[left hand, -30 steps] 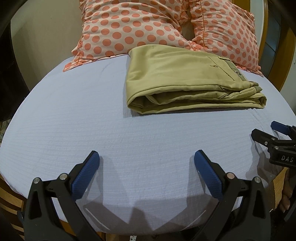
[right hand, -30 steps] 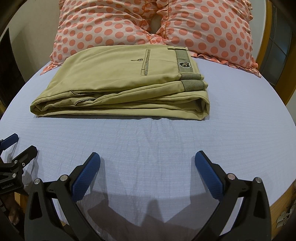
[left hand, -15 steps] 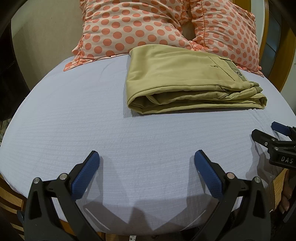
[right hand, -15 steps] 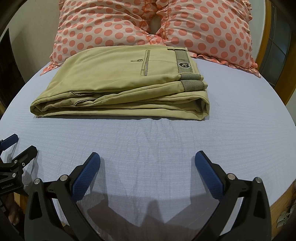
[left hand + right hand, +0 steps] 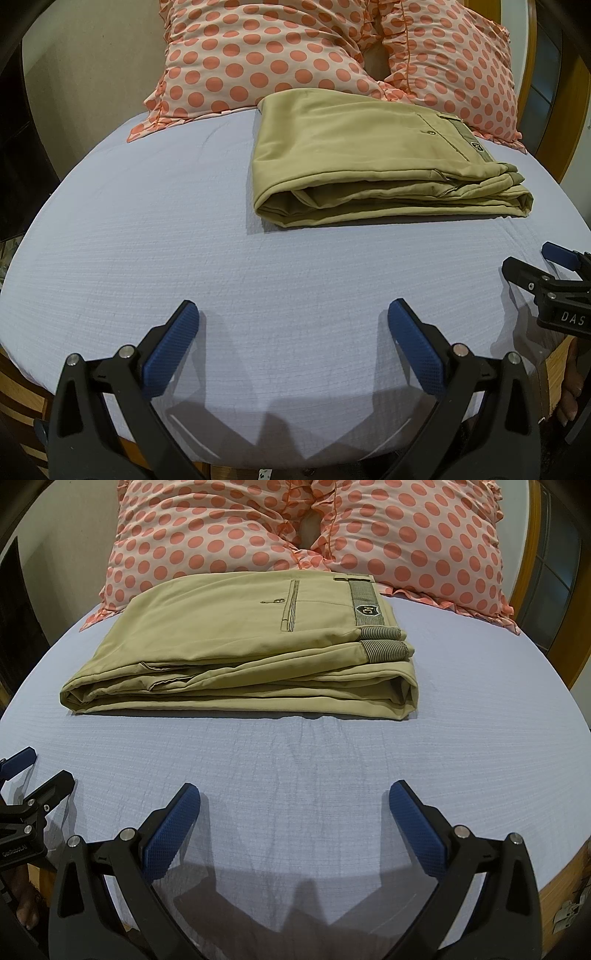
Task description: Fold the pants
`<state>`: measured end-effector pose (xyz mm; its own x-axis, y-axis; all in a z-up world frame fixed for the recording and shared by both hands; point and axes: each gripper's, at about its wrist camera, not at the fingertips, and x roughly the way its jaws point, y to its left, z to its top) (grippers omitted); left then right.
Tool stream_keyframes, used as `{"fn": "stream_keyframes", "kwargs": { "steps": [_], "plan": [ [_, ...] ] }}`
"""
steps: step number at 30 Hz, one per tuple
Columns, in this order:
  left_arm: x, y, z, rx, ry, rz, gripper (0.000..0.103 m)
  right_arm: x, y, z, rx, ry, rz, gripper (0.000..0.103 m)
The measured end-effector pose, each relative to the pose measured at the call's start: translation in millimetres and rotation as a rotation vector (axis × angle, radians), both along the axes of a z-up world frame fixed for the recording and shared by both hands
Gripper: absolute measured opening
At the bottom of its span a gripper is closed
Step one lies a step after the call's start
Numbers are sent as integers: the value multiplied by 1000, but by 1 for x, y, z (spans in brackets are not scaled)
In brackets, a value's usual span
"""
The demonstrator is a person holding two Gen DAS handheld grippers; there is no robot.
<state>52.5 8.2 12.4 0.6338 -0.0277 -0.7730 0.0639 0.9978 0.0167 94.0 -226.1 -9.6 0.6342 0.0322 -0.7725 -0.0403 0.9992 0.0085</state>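
Pants (image 5: 236,646) sit far up the bed (image 5: 480,738), back edge against the two polka-dot pillows (image 5: 406,535). They're stacked in several layers, waistband and pocket on top, so the fold looks done or v. close to it.

Your left gripper (image 5: 291,325) is spread wide, nothing btwn the blue pads (image 5: 171,347), hovering low over bare sheet near the foot edge. Your right gripper (image 5: 295,805) is the same: wide apart, empty, over bare sheet. Neither touches the cloth; both are well apart from it.

Key relation: the bundle lies straight ahead of the right gripper and ahead-and-to-the-right of the left one. Its long axis runs left-right across the bed, i.e. crosswise to both sets of fingers. Waistband end (image 5: 380,642) is on the right, the rounded fold end (image 5: 273,206) on the left.

The right gripper seems nearer and better centred on the bundle. So if you want a tidy-up, I'd judge the right hand reaches forward for the near long edge, w/ the left taking the fold end. The layers look loose on the near side; a one-sided pinch could drag the top layer off.
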Motion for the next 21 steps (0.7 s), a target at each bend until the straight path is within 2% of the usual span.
{"fn": "stream_keyframes", "kwargs": {
  "steps": [21],
  "plan": [
    [2, 2, 1, -1, 9, -1, 101, 0, 0, 0, 0, -3, -3, 102]
  ]
}}
